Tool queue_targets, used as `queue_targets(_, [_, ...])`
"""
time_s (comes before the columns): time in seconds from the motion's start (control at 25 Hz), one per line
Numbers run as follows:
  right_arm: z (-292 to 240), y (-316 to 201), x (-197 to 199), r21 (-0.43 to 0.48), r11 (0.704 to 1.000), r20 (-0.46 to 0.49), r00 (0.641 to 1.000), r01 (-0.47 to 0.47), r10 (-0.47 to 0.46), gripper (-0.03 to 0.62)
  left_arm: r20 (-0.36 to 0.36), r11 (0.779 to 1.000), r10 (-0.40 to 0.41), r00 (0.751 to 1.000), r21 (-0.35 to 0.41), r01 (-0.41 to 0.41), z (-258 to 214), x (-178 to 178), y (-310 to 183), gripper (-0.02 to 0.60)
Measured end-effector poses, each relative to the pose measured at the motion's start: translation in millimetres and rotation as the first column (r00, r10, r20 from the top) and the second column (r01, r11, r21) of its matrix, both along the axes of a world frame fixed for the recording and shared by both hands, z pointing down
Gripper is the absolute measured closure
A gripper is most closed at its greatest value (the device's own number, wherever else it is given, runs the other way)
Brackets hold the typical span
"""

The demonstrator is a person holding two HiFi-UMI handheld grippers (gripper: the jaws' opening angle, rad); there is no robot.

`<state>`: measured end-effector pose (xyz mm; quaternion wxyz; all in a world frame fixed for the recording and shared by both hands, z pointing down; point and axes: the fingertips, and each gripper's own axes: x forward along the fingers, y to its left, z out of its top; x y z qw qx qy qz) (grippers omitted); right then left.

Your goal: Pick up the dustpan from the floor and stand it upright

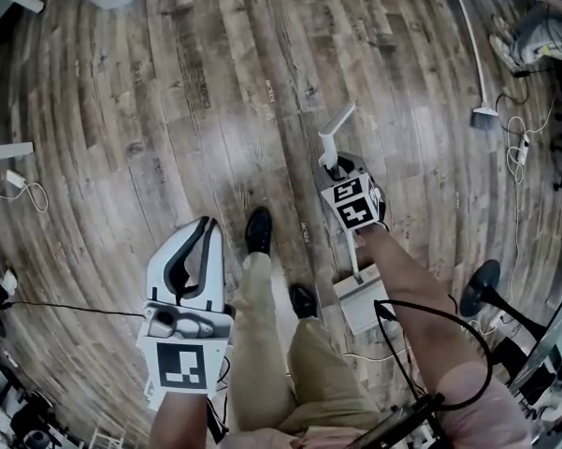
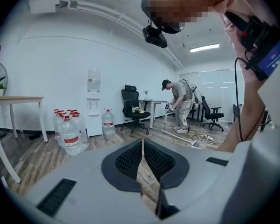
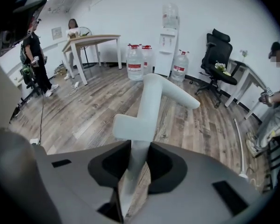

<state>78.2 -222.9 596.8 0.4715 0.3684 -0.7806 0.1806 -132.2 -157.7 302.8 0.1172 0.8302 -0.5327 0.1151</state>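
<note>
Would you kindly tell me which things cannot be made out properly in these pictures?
1. Head view: the forearm covers part of the dustpan, so whether its tray touches the floor cannot be told.
2. Right gripper view: only the handle shows; the body of the right tongs hides the tray.
3. Left gripper view: the labels on the water bottles are too small to read.
</note>
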Motion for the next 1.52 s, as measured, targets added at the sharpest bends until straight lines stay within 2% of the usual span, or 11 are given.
queue_targets(0.44, [-125, 39, 57, 0.098, 0.992, 0.037, 0.997, -0.073, 0.070, 0.500, 0.023, 0.996, 0.048, 0.999, 0.073, -0.049, -110, 54, 59, 0.558])
queue_targets(0.76, [-200, 106, 106, 0.207, 0.973, 0.100, 0.991, -0.103, 0.084, 0.500, 0.050, 0.990, 0.054, 0.997, 0.127, -0.060, -171, 102, 144, 0.558])
queue_targets(0.92, [-233, 145, 128, 0.252, 0.962, 0.128, 0.989, -0.108, 0.077, 0.499, 0.062, 0.988, 0.033, 0.998, 0.148, -0.042, -201, 122, 193, 0.558])
queue_targets(1.16, [-271, 208, 158, 0.263, 0.953, 0.140, 0.983, -0.151, 0.118, 0.500, 0.073, 0.992, 0.058, 0.996, 0.110, -0.065, -218, 140, 261, 0.558])
queue_targets(1.36, [-286, 247, 172, 0.291, 0.944, 0.128, 0.984, -0.154, 0.121, 0.499, 0.080, 0.984, 0.085, 0.993, 0.147, -0.096, -235, 149, 292, 0.558])
queue_targets(1.52, [-294, 276, 173, 0.300, 0.939, 0.124, 0.983, -0.169, 0.137, 0.499, 0.074, 0.983, 0.102, 0.992, 0.146, -0.112, -237, 151, 321, 0.558])
